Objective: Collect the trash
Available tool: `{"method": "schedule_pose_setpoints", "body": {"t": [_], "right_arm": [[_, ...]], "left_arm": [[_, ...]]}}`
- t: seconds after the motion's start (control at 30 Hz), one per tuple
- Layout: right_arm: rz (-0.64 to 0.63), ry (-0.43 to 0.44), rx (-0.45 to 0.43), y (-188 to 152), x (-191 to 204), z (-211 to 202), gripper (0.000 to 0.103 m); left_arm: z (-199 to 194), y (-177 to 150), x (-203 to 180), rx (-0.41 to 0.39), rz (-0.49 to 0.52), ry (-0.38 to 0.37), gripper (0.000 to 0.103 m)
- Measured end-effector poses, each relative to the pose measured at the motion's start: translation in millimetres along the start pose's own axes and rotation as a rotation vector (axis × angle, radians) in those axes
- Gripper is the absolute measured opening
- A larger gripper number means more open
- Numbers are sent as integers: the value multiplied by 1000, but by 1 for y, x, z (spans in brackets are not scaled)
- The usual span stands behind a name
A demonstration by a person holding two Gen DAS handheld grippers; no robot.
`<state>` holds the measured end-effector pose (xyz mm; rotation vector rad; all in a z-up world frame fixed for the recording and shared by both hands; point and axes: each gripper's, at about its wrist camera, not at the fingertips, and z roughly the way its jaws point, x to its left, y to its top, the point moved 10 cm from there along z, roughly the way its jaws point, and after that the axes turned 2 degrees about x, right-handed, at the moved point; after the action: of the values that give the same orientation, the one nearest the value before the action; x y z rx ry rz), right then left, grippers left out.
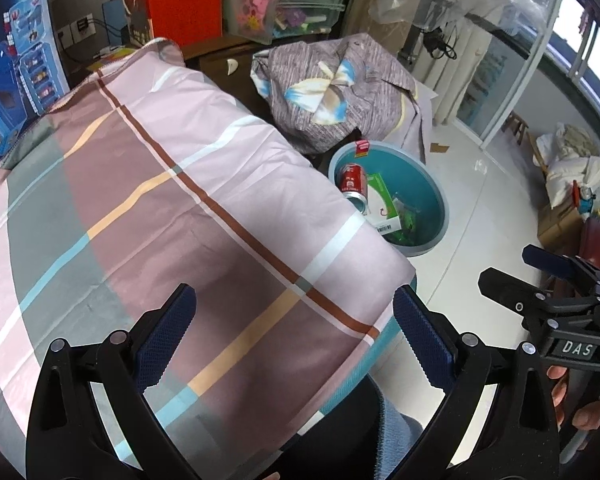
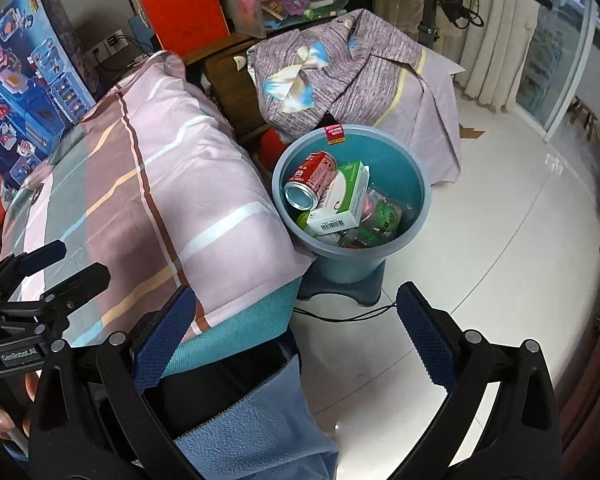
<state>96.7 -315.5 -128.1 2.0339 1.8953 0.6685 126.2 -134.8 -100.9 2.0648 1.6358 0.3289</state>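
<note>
A bed (image 2: 236,320) carries a plaid quilt (image 2: 152,184) that reaches its near corner. Beside that corner, on the white tiled floor (image 2: 480,280), a dark stool (image 2: 340,292) bears a blue bin (image 2: 416,184). A thin black cable (image 2: 340,318) lies on the floor by the stool.

The bin (image 2: 342,258) looks like smooth matt plastic. Inside it lie a glossy metal can (image 2: 310,180) and a cardboard box (image 2: 342,200) (slightly shiny). Beside the bin, the checked quilt (image 2: 148,184) is soft matt cloth, and the floor tiles (image 2: 500,272) under it gleam.
</note>
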Motion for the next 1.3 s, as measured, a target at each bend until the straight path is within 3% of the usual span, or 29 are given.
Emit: {"method": "schedule_pose_setpoints", "body": {"t": [0.7,0.9,1.3], "right_arm": [[19,-18,38,-7,-8,17,96],[21,-17,46,-7,-7,21,96],[26,-22,51,-5,-9,25,96]], "left_arm": [[11,-7,8,22,-26,-3,99],[13,-6,4,11,-22,-40,99],[18,-5,9,14,-37,-22,99]]}}
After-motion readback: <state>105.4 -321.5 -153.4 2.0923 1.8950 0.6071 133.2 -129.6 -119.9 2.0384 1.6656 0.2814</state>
